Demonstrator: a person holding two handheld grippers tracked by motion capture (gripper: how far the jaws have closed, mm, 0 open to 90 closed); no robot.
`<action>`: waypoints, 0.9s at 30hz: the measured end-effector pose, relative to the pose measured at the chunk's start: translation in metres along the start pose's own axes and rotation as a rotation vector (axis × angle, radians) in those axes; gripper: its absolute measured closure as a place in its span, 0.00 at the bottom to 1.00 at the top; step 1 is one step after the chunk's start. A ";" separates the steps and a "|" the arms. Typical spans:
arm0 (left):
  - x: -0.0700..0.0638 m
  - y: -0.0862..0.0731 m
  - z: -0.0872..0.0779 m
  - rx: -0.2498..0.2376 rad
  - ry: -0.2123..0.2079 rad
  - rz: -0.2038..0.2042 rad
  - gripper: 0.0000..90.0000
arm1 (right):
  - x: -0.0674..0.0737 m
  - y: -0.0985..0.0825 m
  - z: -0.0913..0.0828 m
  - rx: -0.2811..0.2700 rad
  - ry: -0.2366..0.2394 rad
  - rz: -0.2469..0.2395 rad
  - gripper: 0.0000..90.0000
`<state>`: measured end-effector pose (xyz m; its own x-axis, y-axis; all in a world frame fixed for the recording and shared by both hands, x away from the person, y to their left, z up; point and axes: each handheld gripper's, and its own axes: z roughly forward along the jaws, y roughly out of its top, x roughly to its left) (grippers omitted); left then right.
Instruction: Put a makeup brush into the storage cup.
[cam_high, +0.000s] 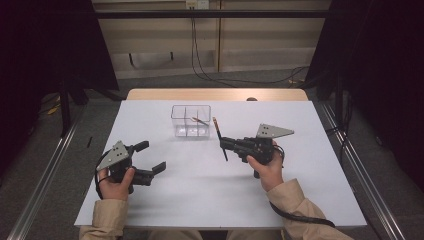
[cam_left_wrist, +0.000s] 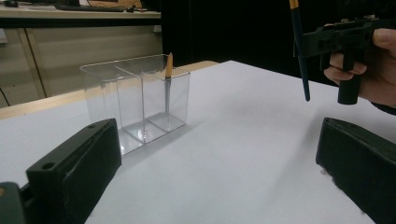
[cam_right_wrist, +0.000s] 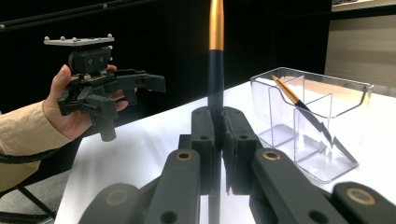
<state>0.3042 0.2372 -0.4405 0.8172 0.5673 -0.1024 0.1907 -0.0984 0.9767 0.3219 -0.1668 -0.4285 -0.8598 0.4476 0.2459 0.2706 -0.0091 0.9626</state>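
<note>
L gripper (cam_high: 151, 157) jaws wide apart, low by table; R gripper (cam_high: 223, 143) clamped tight, raised.

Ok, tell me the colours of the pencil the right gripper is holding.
Dark blue pencil with an orange-gold end, clearest in the right gripper view.

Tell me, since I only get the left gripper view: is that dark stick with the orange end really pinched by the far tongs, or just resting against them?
Observer: Pinched. In the right gripper view the right tongs are shut on the stick, which stands upright between them.
Operator: And the one in the clear box looks straight up to me. Is it?
Observer: No. From that same view the second stick leans at a slant inside the clear box, orange end up near the rim.
Operator: Where are my own tongs on the table?
Observer: The high view shows the left tongs open, near the table's left front, well apart from the box.
</note>
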 end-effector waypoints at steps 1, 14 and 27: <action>0.000 0.000 0.000 0.005 -0.001 0.004 0.00 | 0.000 0.000 0.001 -0.002 0.004 0.002 0.94; -0.003 0.008 0.015 -0.014 -0.039 -0.021 0.00 | 0.005 -0.003 0.005 0.014 0.026 -0.008 0.94; -0.012 0.023 0.045 -0.024 -0.103 -0.051 0.00 | 0.009 -0.005 0.004 0.019 0.035 -0.012 0.94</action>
<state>0.3232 0.1915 -0.4255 0.8585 0.4838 -0.1700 0.2216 -0.0512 0.9738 0.3148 -0.1591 -0.4318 -0.8772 0.4164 0.2388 0.2686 0.0134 0.9632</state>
